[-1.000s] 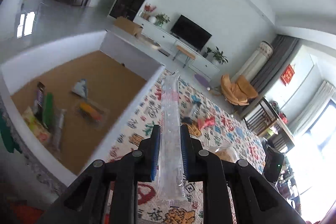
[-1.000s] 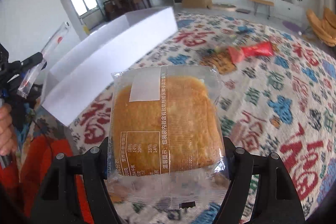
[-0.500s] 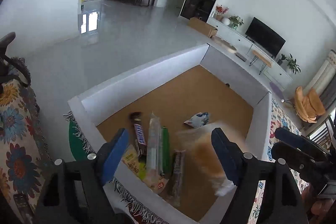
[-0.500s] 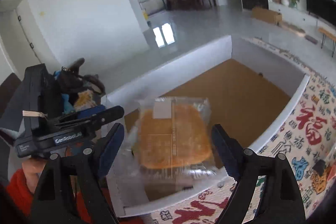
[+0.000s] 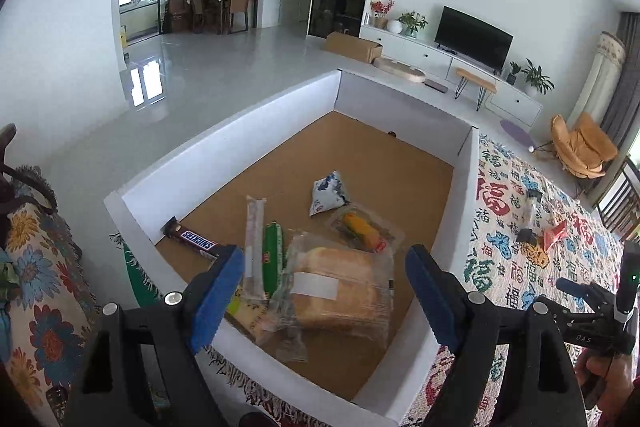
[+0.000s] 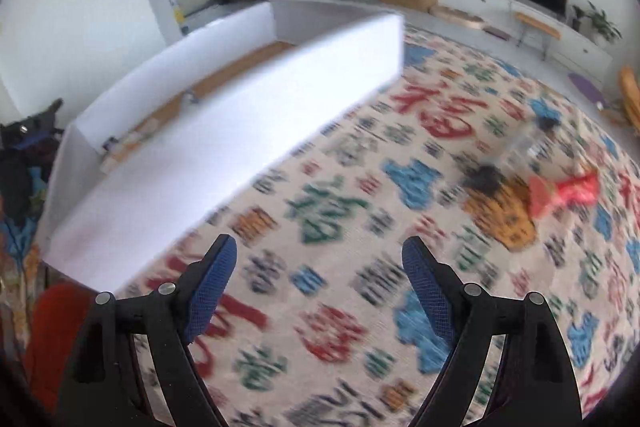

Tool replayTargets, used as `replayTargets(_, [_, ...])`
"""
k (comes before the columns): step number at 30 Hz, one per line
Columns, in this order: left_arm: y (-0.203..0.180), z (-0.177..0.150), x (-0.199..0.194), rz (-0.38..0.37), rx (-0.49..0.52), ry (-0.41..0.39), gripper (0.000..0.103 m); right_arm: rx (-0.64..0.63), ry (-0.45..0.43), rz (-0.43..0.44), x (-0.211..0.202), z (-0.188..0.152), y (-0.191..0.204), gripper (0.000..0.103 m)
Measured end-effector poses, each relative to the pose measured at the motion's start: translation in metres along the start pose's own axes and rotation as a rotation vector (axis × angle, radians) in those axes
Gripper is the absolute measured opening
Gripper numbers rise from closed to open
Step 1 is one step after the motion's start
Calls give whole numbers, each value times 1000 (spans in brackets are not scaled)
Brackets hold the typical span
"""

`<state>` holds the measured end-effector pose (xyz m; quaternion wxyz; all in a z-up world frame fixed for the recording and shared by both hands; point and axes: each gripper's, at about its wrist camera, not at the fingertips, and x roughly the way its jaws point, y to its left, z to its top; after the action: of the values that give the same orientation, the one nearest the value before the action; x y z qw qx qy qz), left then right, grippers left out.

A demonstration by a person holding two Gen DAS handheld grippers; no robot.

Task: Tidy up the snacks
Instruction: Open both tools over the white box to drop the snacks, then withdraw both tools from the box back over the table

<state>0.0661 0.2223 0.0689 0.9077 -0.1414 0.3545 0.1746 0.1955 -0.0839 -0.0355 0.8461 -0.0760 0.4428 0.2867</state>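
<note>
Left hand-held gripper hangs over the white box, lower centre of the left wrist frame, its jaws opening with nothing gripped. Below it in the box lie the bread pack, a clear tube pack, a green stick, a Snickers bar, a yellow snack pack and a blue-white pouch.

Right hand-held gripper, lower centre of the blurred right wrist frame, is spread wide and empty above the patterned cloth. The red packet is at the frame's right edge, beside something dark I can't identify.

Risks: the bread pack lies partly on the stick packs, so more snacks dropped there could pile up and crush it. A fast right reach could graze the red packet and push it away. The box wall stands close, so a low swing back could clip it.
</note>
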Motion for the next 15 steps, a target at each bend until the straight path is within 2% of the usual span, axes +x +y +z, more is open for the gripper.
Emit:
replayTargets(5, [-36,-5,-6,11,81,-19,83,108,10,-173,-32,-73,-80,87])
replayTargets(8, [-55,-6,-11,17,125,-27,83,169,10,-222,-45,-104,-115,87])
replayTargets(12, [-78,-9,-11,-12,146,-22,83,215,-14,-259,-55,-132,-134,87])
replayTargets(15, [-103,-20,-12,-58,175,-3,83,217,-30,-284,-54,-141,-134,87])
